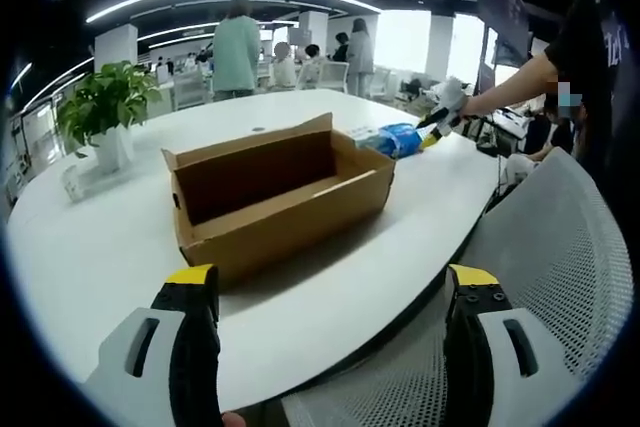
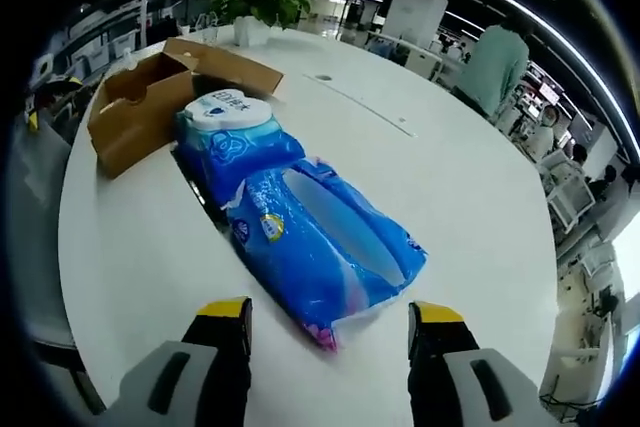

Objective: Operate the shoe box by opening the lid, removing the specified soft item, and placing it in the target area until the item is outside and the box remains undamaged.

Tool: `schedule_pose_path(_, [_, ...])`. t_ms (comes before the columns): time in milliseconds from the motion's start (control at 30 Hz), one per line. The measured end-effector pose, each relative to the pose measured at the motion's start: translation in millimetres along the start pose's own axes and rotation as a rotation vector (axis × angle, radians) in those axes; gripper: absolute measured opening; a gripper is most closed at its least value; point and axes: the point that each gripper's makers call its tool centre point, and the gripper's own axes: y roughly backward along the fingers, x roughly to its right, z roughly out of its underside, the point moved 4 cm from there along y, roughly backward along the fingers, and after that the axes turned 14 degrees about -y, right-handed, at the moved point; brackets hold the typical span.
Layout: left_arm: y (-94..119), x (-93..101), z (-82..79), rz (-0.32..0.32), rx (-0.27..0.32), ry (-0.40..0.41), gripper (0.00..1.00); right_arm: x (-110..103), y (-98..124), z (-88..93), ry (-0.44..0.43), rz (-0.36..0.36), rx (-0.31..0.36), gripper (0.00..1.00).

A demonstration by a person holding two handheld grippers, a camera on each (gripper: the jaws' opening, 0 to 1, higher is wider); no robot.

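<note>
One open cardboard shoe box (image 1: 275,197) sits on the white table (image 1: 90,257), its inside bare, with one potted plant (image 1: 105,112) at the far left. One blue soft pack (image 2: 300,232) lies flat on the table just outside the box, beyond its far right end. The left gripper (image 1: 335,292) hangs with jaws spread before the box, and the right gripper (image 2: 328,322) is likewise spread, holding nothing, close to the pack's near end.

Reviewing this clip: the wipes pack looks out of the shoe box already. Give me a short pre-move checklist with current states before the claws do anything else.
1. Shoe box lid open: ok, flaps up, interior looks empty.
2. Blue wipes pack outside the box: ok, lying on the white table beside it.
3. Right claw released: ok, open, pack just ahead of its tips, contact cannot tell.
4. Left claw free: ok, open, holding nothing, short of the box.
5. Box undamaged: cannot tell; no visible tears.
6. Pack in target area: cannot tell, no marking visible.
</note>
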Motion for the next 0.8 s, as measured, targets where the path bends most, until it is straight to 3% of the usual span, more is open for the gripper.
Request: schedule_pose_path(800, [0.5,-6.0,-8.1,0.011,0.067,0.028,0.99,-71.8,55.7,-28.0,-0.077,0.004,0.188,0.85])
